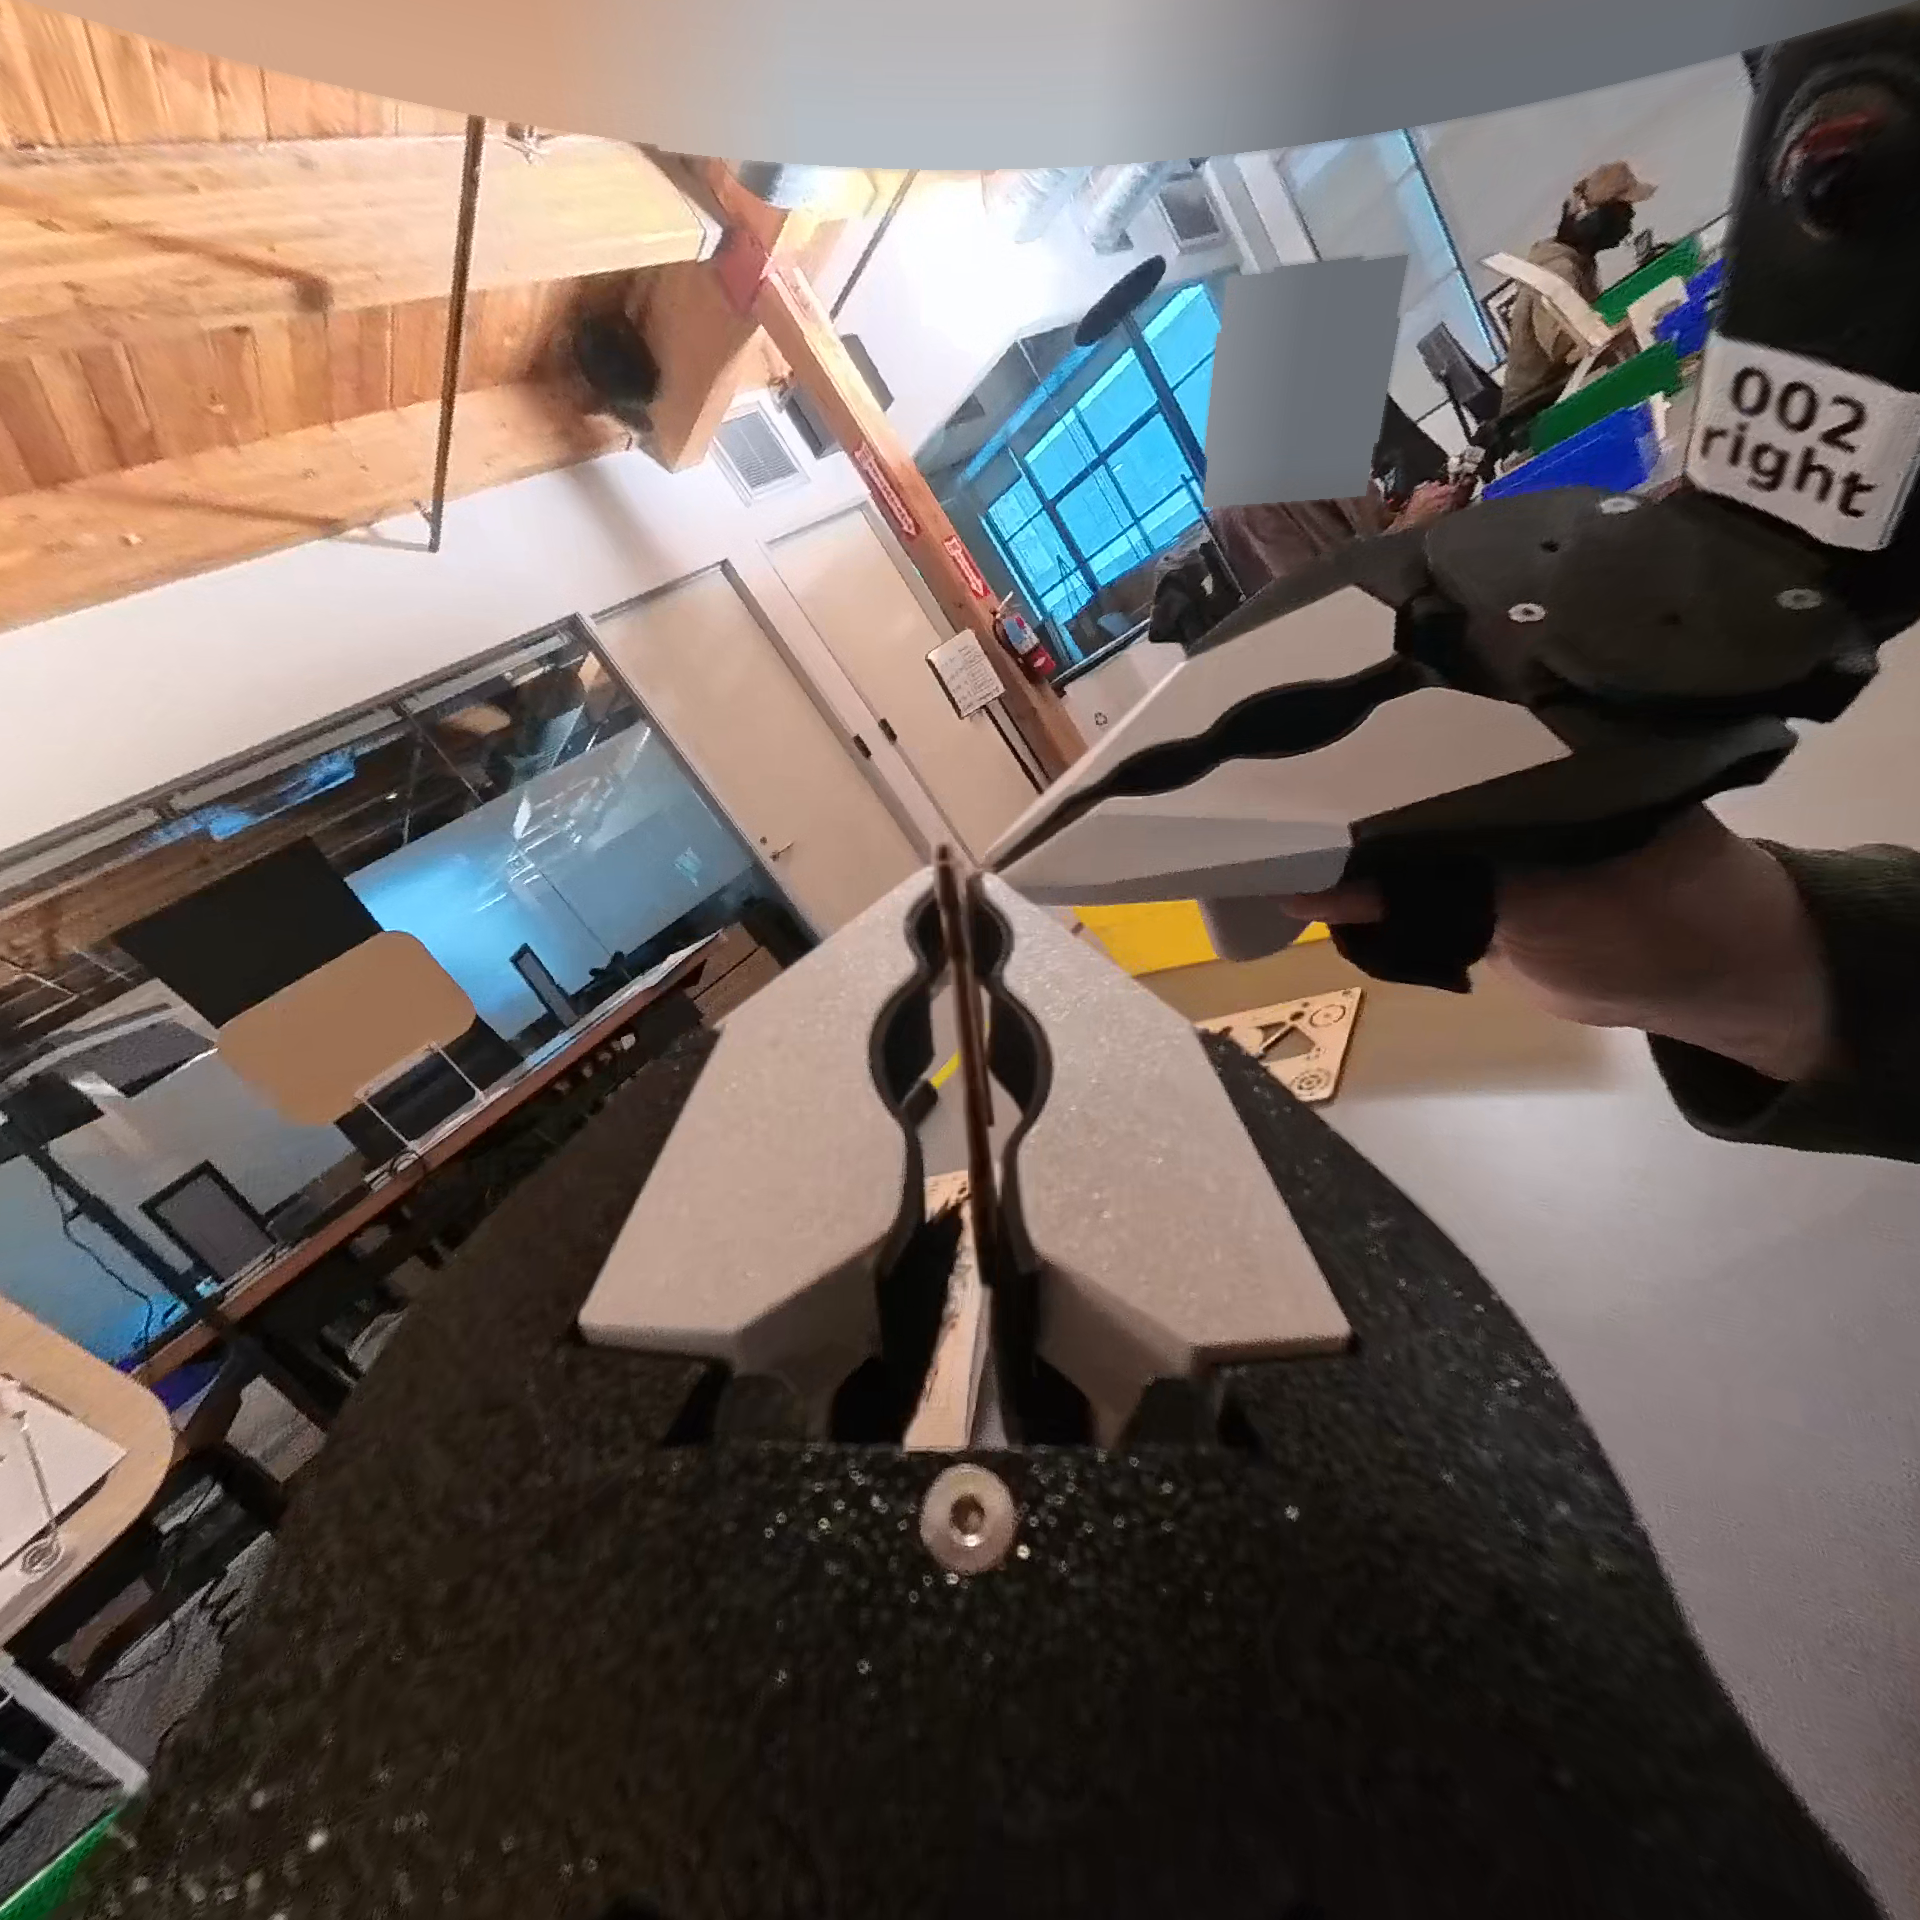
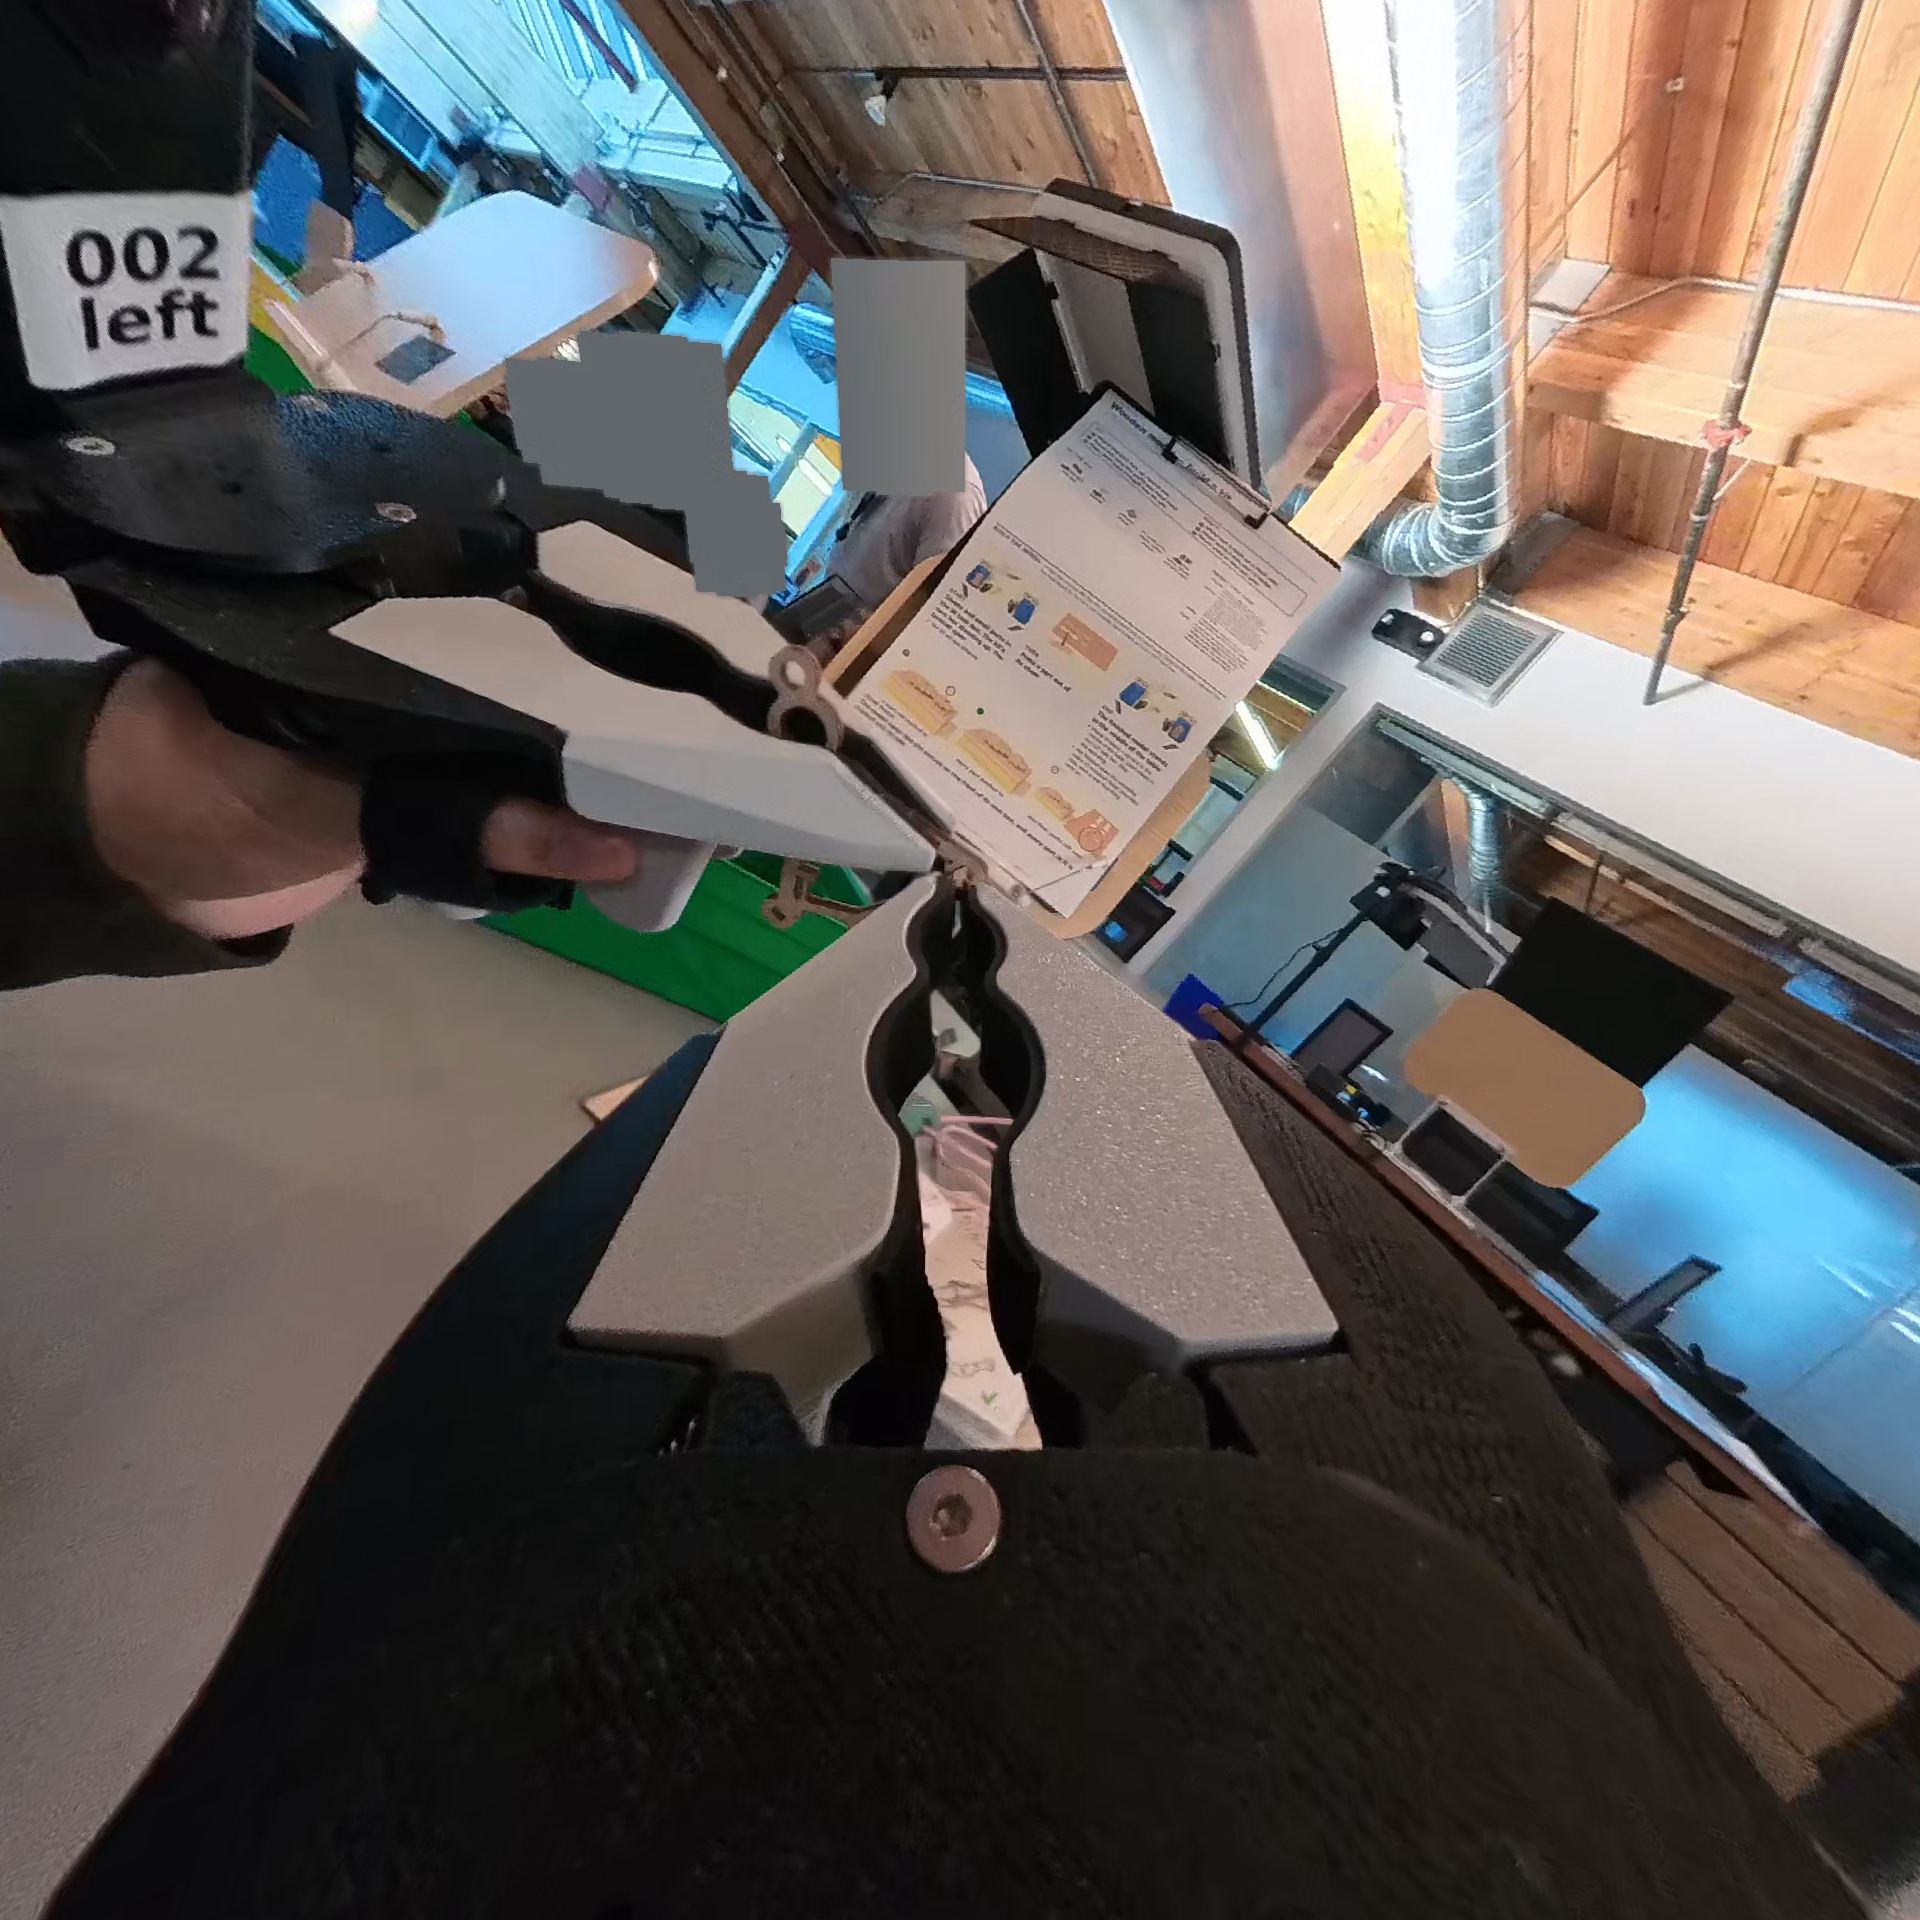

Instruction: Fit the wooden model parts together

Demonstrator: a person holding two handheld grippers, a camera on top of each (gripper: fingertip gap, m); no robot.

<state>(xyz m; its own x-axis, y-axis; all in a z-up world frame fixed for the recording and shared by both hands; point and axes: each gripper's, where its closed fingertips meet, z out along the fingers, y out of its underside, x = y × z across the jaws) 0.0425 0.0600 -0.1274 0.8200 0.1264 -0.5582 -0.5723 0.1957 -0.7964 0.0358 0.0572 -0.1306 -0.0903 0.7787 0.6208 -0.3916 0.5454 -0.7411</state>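
My left gripper (image 1: pixel 951 883) is shut on a thin flat wooden part (image 1: pixel 966 1039), seen edge-on between its pads, with the end sticking out just past the fingertips. In the right wrist view the same part (image 2: pixel 798 691) shows ring-shaped holes above the left gripper (image 2: pixel 925 857), and another bit of it hangs below. My right gripper (image 2: pixel 951 894) is shut, and its tips meet the left gripper's tips at the end of the part. I cannot tell whether anything is pinched in it. It also shows in the left wrist view (image 1: pixel 992 862), coming in from the right. Both are held above the table.
A triangular wooden cut-out sheet (image 1: pixel 1299 1039) lies on the grey table (image 1: pixel 1558 1299). A yellow bin (image 1: pixel 1143 935) stands behind it. A green bin (image 2: pixel 644 945) and a clipboard with an instruction sheet (image 2: pixel 1091 665) stand at the table's far side. Only a small space, under 4 cm, lies between the two pairs of fingers.
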